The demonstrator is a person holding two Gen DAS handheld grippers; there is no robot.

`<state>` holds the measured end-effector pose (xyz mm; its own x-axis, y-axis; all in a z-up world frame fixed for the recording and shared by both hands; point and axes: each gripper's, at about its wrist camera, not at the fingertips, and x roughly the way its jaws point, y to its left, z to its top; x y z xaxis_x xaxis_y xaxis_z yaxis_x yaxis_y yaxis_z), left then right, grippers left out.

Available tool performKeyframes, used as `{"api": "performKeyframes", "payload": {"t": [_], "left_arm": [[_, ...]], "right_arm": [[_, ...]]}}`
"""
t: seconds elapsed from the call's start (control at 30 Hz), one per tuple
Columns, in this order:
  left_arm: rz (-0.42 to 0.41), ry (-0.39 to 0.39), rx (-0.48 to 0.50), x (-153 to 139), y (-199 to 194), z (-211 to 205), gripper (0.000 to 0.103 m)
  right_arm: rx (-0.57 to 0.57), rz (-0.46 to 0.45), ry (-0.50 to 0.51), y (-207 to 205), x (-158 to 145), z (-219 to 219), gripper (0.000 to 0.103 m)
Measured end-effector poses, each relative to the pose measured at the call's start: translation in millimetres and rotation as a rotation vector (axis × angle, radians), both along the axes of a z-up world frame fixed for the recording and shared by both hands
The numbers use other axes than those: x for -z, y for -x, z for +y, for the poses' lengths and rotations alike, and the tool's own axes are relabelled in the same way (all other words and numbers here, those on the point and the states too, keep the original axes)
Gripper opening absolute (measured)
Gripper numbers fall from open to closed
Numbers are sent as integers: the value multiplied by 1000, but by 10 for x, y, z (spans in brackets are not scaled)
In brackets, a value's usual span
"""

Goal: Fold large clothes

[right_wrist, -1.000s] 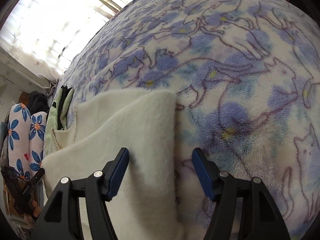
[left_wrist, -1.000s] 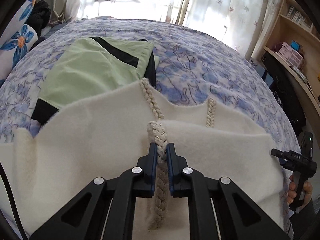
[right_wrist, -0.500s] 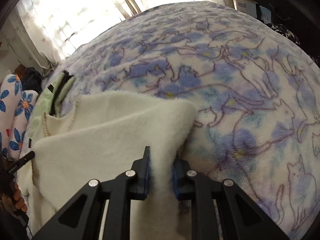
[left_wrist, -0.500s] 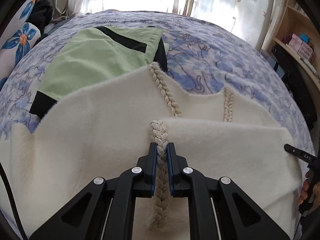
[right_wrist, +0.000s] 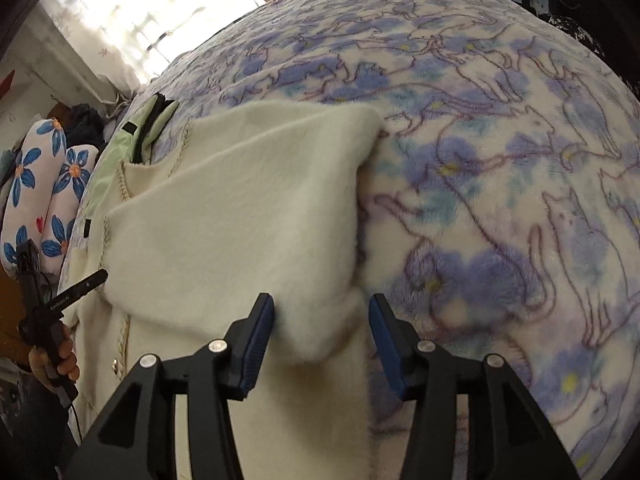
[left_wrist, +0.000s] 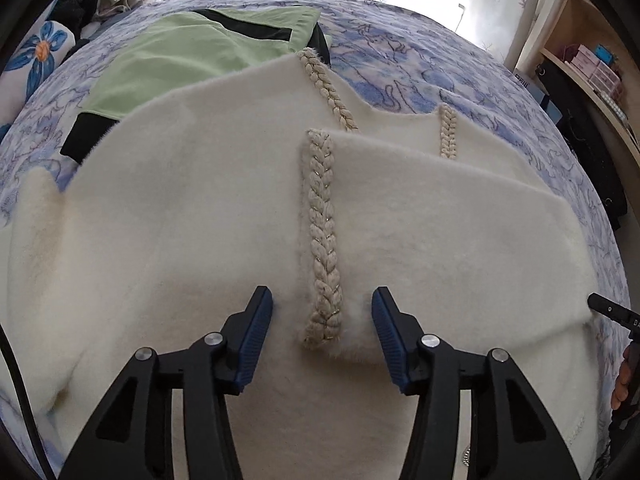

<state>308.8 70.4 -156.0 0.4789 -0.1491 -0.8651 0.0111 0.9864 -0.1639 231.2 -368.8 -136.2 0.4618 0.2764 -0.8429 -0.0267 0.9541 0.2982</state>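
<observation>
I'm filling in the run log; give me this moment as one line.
stage: fold laid | left gripper: just opened, straddling braided trim | right gripper: just opened over cream garment fold | bedspread underneath

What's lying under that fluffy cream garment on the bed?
Under the cream garment lie the cat-print blanket and, at its far edge, part of a green garment. How far the green one reaches underneath is covered.

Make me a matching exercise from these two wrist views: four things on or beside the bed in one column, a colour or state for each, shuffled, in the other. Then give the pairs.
Things:
1. cream garment
2. braided trim
3. green garment
4. pillow

Descriptions:
A. white with blue flowers
B. runs between the open jaws of the left gripper
C. light green with black bands
D. fluffy, folded over itself

Pairs: 1-D, 2-B, 3-C, 4-A
</observation>
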Motion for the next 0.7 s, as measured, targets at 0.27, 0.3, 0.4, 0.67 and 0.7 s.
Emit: {"api": "performKeyframes", "payload": {"t": [0.27, 0.3, 0.4, 0.67, 0.7], "left_arm": [[-28, -71, 19, 3, 185, -100, 19], [-30, -71, 12, -38, 211, -92, 19], [-53, -70, 0, -180, 279, -72, 20], [-72, 46, -1, -392, 225, -344, 28], [-67, 59, 4, -372, 193, -430, 28]], "right_arm": [[86, -6, 97, 117, 25, 26, 33], [101, -10, 108, 135, -30, 20, 38], [138, -70, 190, 247, -241, 71, 38], [-20, -174, 143, 244, -400, 780, 38], [-42, -173, 153, 217, -371, 918, 38]]}}
